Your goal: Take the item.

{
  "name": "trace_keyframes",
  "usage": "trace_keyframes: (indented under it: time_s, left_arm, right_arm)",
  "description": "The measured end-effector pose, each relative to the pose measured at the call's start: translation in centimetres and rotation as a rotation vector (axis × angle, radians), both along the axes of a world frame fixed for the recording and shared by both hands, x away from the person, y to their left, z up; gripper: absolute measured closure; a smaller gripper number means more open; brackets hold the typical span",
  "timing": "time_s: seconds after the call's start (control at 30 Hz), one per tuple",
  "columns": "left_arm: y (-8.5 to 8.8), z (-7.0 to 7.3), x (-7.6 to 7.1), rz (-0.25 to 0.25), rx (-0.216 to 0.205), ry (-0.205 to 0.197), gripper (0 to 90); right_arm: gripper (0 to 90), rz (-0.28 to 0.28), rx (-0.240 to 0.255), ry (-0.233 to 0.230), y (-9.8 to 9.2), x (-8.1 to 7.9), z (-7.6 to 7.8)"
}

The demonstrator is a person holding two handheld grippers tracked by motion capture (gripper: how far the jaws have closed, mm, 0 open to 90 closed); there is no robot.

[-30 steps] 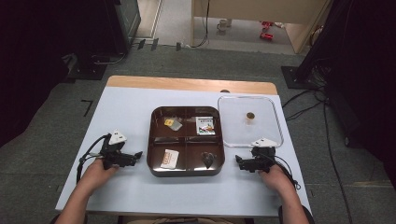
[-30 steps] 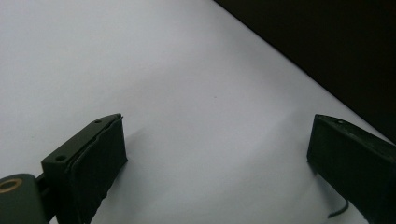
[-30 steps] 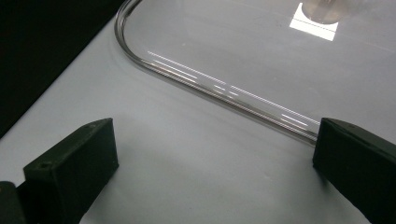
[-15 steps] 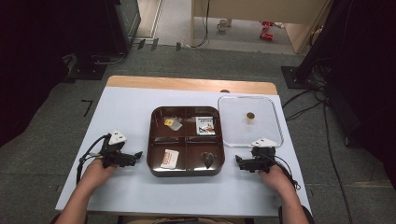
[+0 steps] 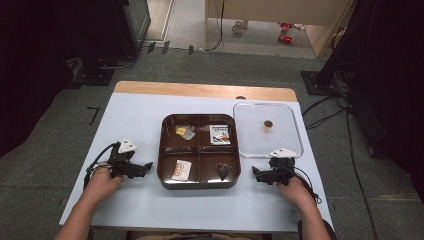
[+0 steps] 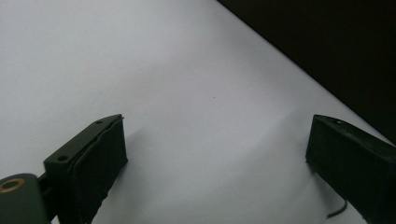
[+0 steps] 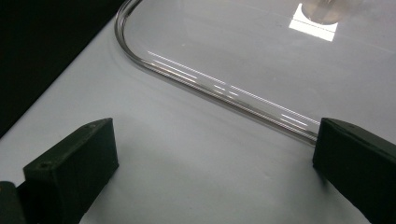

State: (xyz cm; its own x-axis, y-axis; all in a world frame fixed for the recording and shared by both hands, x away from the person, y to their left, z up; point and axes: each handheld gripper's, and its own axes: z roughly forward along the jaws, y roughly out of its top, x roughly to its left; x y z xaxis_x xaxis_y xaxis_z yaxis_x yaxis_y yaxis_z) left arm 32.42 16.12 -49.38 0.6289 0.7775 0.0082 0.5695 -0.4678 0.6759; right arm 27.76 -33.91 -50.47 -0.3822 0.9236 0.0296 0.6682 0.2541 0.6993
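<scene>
A dark brown tray (image 5: 163,150) with four compartments sits mid-table. It holds a small yellow-and-white packet (image 5: 185,132), a printed packet (image 5: 220,134), a pale packet (image 5: 182,170) and a dark item (image 5: 223,170). A clear lid (image 5: 250,145) with a small knob (image 5: 268,124) lies flat to the tray's right. My left gripper (image 5: 146,166) rests open on the table left of the tray, pointing at it, jaws empty (image 6: 215,154). My right gripper (image 5: 256,175) rests open between tray and lid corner, nothing between its jaws (image 7: 215,158); the lid's rim (image 7: 210,86) curves just ahead of it.
The white table (image 5: 135,115) has a wooden strip (image 5: 200,90) along its far edge. Cables (image 5: 95,165) trail from both grippers. Dark equipment and floor cables (image 5: 325,110) surround the table.
</scene>
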Motion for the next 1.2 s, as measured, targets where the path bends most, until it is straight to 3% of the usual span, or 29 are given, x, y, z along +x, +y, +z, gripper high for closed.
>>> trace_keyframes:
  time_s: [0.27, 0.43, 0.5, 0.6, 0.7, 0.77, 0.97, 1.2]
  left_arm:
    - [-0.5, 0.9, 0.3, 0.026, 0.058, 0.079, 12.8]
    - [-0.4, 1.2, 0.6, 0.057, 0.036, 0.112, 14.6]
    - [-0.4, 1.5, 0.7, 0.045, 0.032, 0.128, 14.9]
    - [-0.6, 2.0, 0.5, -0.011, 0.081, 0.109, 15.0]
    - [-0.5, 2.4, 0.6, -0.005, 0.077, 0.104, 19.0]
    - [-0.4, 2.8, 0.7, -0.005, 0.053, 0.105, 21.1]
    - [-0.7, 4.3, 0.4, -0.037, 0.038, 0.095, 24.2]
    - [-1.8, 6.3, 0.0, -0.083, 0.054, 0.065, 23.1]
  right_arm:
    - [0.0, -0.001, 0.0, -0.001, 0.0, 0.0, 0.0]
    - [0.0, 0.0, 0.0, -0.001, 0.0, 0.0, 0.0]
    - [0.0, 0.0, 0.001, -0.001, 0.0, 0.0, 0.0]
    - [0.0, -0.001, -0.001, -0.001, 0.0, 0.0, 0.0]
    - [0.0, 0.0, 0.0, -0.001, 0.0, 0.0, 0.0]
    - [0.0, 0.0, -0.001, -0.002, 0.0, 0.0, 0.0]
    - [0.0, 0.0, -0.001, -0.001, 0.0, 0.0, 0.0]
    - [0.0, 0.001, -0.002, -0.003, 0.0, 0.0, 0.0]
